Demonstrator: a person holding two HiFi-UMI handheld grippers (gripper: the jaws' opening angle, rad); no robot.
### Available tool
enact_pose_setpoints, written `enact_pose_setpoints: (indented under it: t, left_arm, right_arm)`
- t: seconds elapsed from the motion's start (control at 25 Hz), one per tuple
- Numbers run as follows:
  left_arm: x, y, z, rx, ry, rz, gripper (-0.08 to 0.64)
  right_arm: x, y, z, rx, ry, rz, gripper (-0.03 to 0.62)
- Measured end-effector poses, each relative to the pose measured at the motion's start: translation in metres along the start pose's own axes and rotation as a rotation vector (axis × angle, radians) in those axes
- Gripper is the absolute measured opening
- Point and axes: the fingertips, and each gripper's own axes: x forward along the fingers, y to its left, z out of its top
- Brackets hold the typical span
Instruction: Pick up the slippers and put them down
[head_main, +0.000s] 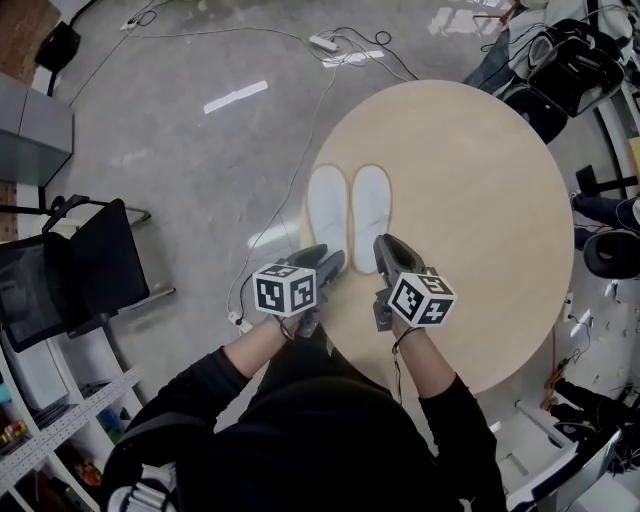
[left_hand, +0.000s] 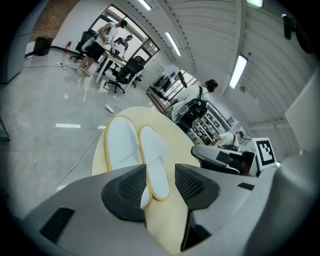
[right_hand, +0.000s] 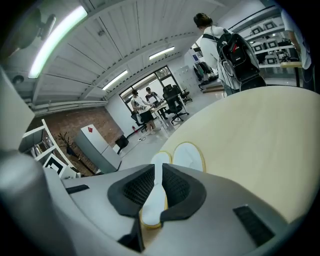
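Though poised just behind heels, neither gripping. Nearest: left claw (head_main: 328, 262) spread wide, empty; right claw (head_main: 388, 250) at narrow gap, nothing pinched, sole merely visible through slot. Beyond tips: left slipper (head_main: 327, 205) and right slipper (head_main: 370, 205) flat, just beside each other, toes pointing away, close to near edge of worktop (head_main: 470, 200). Step, by judgement: slippers down and released, or fresh pick pending; cannot tell which. For pick: widen right claw, lower both onto heels, clamp thin soles squarely, lift level.
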Motion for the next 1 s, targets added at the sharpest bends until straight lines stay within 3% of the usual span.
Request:
enact_pose_setpoints:
  t: [0.28, 0.48, 0.68, 0.8, 0.92, 1.0]
  left_arm:
    - [-0.03, -0.066, -0.039, 0.133, 0.079, -0.199, 0.158]
    - [-0.047, -0.107, -0.033, 0.167, 0.03, -0.329, 0.032]
    - [-0.07, -0.131, -0.029, 0.226, -0.003, -0.306, 0.031]
    - [-0.075, -0.148, -0.03, 0.22, -0.022, -0.285, 0.031]
    - [-0.076, -0.177, -0.037, 0.211, -0.033, -0.297, 0.031]
    - [-0.078, -0.201, -0.042, 0.245, -0.043, -0.317, 0.031]
  right_arm:
    - [-0.055, 0.052, 0.003, 0.042, -0.06, 0.109, 0.015]
    - [-0.099, 0.053, -0.006, 0.08, -0.099, 0.085, 0.015]
    - [-0.139, 0.054, 0.001, 0.051, -0.161, 0.066, 0.015]
    - [-0.161, 0.059, 0.009, 0.008, -0.208, 0.071, 0.015]
    - [-0.188, 0.063, 0.01, -0.021, -0.242, 0.083, 0.015]
    - [-0.208, 0.064, 0.012, -0.045, -0.266, 0.087, 0.015]
